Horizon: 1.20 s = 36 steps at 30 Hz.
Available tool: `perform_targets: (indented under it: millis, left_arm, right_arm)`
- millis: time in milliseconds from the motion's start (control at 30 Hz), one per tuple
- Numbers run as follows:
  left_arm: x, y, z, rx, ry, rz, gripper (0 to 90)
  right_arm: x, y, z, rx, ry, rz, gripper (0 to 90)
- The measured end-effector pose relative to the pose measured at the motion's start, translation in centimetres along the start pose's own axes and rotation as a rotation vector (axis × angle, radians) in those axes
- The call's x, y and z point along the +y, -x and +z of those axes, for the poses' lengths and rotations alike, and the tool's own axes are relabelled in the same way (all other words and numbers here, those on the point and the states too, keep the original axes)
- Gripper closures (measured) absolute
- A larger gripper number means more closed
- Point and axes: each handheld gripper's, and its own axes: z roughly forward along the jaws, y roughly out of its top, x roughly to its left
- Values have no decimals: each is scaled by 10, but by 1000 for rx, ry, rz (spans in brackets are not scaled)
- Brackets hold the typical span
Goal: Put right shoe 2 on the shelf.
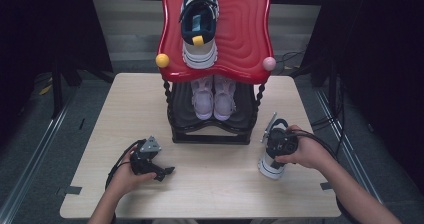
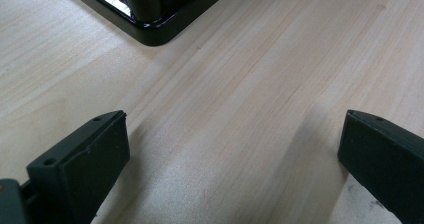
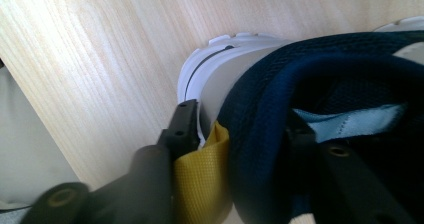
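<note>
- Right tongs [image 3: 235, 149] clamp the heel collar of a navy-and-white sneaker [image 3: 320, 84], one jaw outside by the yellow pull tab [image 3: 200, 184], the other inside the padded opening, as the right gripper view shows.
- Seen from the high view, the right tongs [image 1: 280, 143] cover most of that sneaker [image 1: 270, 168], which sits on the tabletop [image 1: 215, 184] near its right front edge, just right of the shoe rack's black base [image 1: 210, 136].
- Left tongs [image 2: 232, 149] stand wide apart with nothing between them, hovering low over bare wood near a corner of the base [image 2: 150, 29]; in the high view they [image 1: 162, 173] rest at front left, well apart from the sneaker.
- On the red top tray [image 1: 250, 39] lies a matching navy-and-white sneaker [image 1: 199, 26]; a pale pink pair [image 1: 214, 98] occupies the lower shelf.
- Judged from this, the work in hand is carrying the held sneaker to the top tray beside its mate.
- Risks: the hold is on soft padding at one end, so the shoe could sag or twist out during the lift; the sole or toe could catch the tray's raised rim; a careless placing could nudge the sneaker already there off the ridged surface.
</note>
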Motion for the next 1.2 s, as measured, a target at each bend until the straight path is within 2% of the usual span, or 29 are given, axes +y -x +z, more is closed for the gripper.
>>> perform_targets:
  millis: [67, 100, 133, 200, 233, 300, 367, 500, 533, 633, 700, 733, 800, 900, 933, 967, 1000, 1167, 1200]
  left_arm:
    - [0, 0, 0, 0, -1, -2, 0]
    - [0, 0, 0, -2, -2, -3, 0]
    - [0, 0, 0, 1, -2, -1, 0]
    - [0, 0, 0, 0, 0, 1, 0]
    - [0, 0, 0, -3, 0, 1, 0]
    - [0, 0, 0, -1, -1, -2, 0]
    - [0, 0, 0, 0, -2, -2, 0]
    - [0, 0, 0, -3, -2, -2, 0]
    - [0, 0, 0, -4, -1, -4, 0]
    - [0, 0, 0, -1, -1, -2, 0]
    - [0, 0, 0, 0, -2, -2, 0]
    - [0, 0, 0, 0, -1, -2, 0]
    - [0, 0, 0, -1, -1, -1, 0]
    - [0, 0, 0, -3, -1, 1, 0]
    - [0, 0, 0, -1, 0, 0, 0]
    - [0, 0, 0, -1, 0, 0, 0]
    - [0, 0, 0, 0, 0, 0, 0]
    - [0, 0, 0, -2, 0, -1, 0]
    - [0, 0, 0, -3, 0, 1, 0]
  right_arm:
    - [0, -1, 2, 17, 20, 10, 628]
    - [-1, 1, 3, 6, 22, -21, 634]
    - [-1, -2, 2, 22, 22, 6, 635]
    - [-1, -2, 3, 11, 24, -1, 637]
    - [-1, -2, 2, 24, 23, 5, 637]
    - [-2, 1, 3, 13, 31, -16, 636]
    - [-2, 0, 3, 19, 30, 4, 632]
    - [-2, 1, 4, 23, 27, -5, 628]
    - [-1, 0, 4, 26, 32, 15, 623]
    - [-1, 0, 3, 48, 50, 28, 610]
    - [-2, 3, 4, 36, 52, 3, 612]
    - [-1, 1, 3, 41, 50, 20, 619]
    - [-2, 2, 3, 37, 51, 20, 636]
    - [-2, 3, 4, 36, 52, 1, 669]
    - [-1, 0, 4, 38, 47, 29, 673]
    - [-1, 2, 4, 37, 40, -1, 682]
    - [-1, 2, 4, 37, 41, -6, 688]
    - [-1, -1, 4, 55, 31, 17, 713]
    - [-1, 0, 3, 60, 34, 1, 713]
